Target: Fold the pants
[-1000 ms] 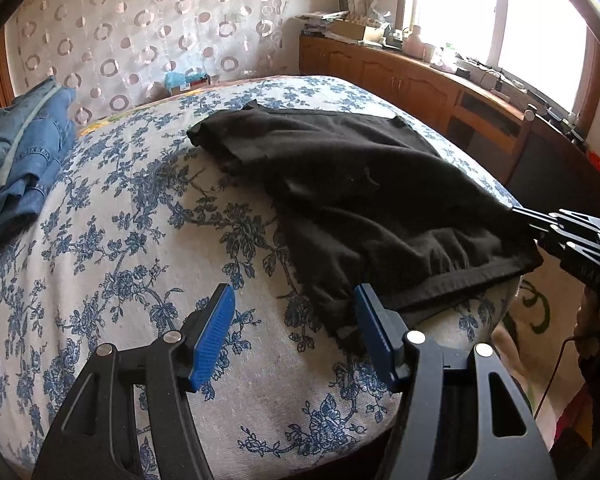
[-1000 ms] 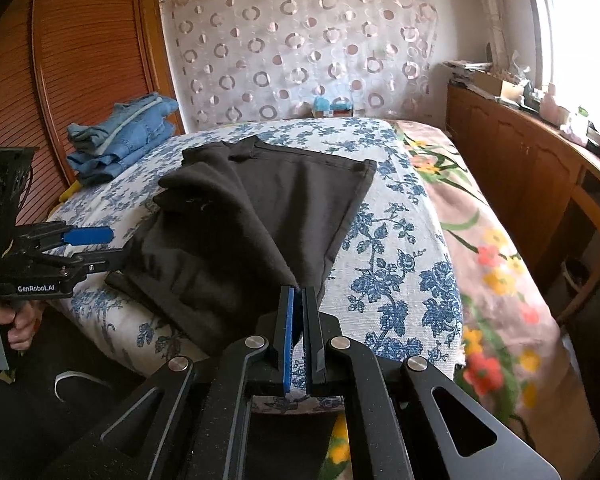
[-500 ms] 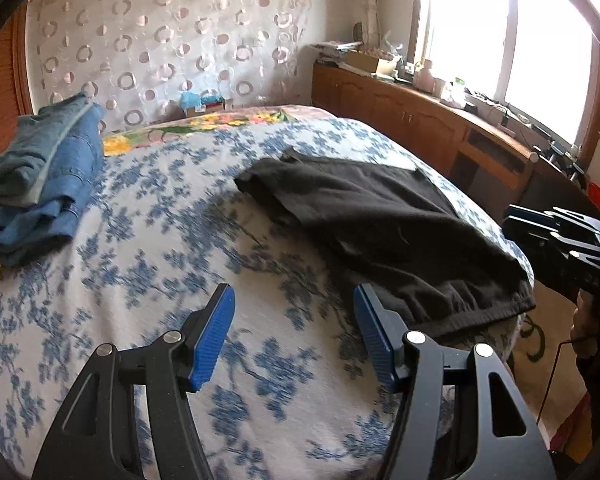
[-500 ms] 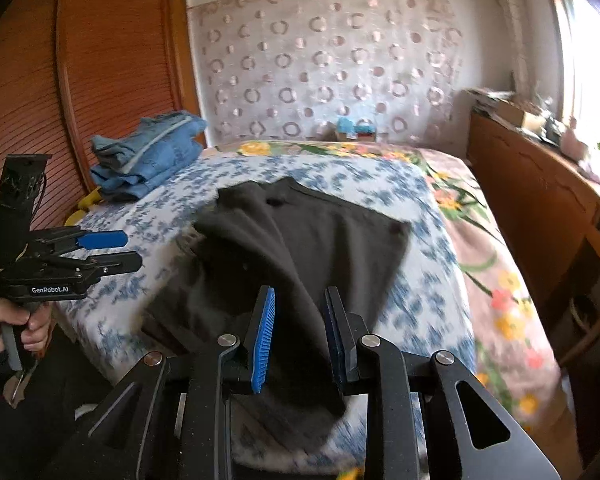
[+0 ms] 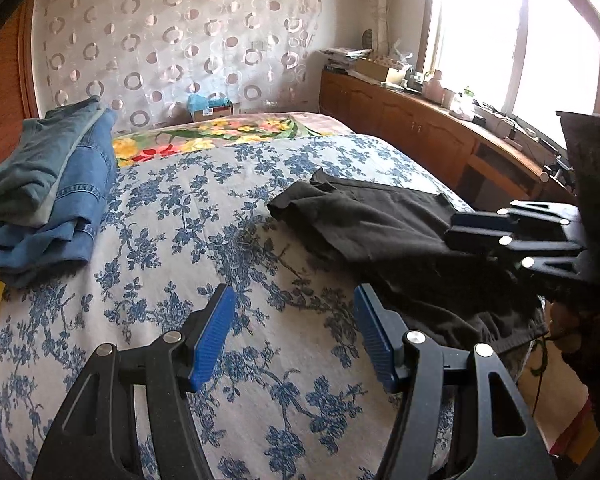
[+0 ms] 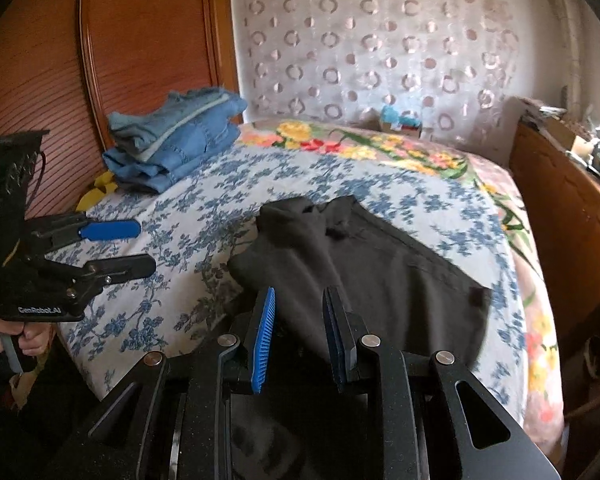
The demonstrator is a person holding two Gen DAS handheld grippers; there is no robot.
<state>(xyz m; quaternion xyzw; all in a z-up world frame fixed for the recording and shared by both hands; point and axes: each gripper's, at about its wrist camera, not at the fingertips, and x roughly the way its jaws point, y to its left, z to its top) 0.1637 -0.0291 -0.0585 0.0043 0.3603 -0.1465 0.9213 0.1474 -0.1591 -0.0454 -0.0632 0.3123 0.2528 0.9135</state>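
**Black pants lie folded on the bed, both grippers apart and empty**

The bed [image 5: 204, 216] fills most of both views, covered by a white spread with blue flower sprigs; past that, beyond both grippers, a strip of brightly flowered cloth [image 6: 380, 148] runs toward the curtain of ring patterns [image 5: 180, 40]. A wooden cabinet run [image 5: 412, 128] stands along the window side, off to the right of the right gripper.

The black pants [image 6: 380, 276] lie flat on the spread in a folded slab, directly ahead of the right gripper [image 6: 300, 332] and reaching up close to its fingers. From the left wrist view the same pants [image 5: 380, 232] sit ahead and to the right of the left gripper [image 5: 294, 332], whose fingers hang over bare bedspread.

A stack of folded blue jeans [image 5: 48, 200] rests far ahead and to the left of the left gripper, near the wooden wardrobe door [image 6: 100, 60]; a bit of yellow fabric [image 6: 96, 192] pokes out just beside the stack.

The left gripper's blue pads [image 5: 214, 336] are spread wide with nothing between them. The right gripper's pads [image 6: 264, 336] stand parted too, a clear gap between them, gripping no cloth. Seen from the left view, the right gripper hovers above the near end of the pants.
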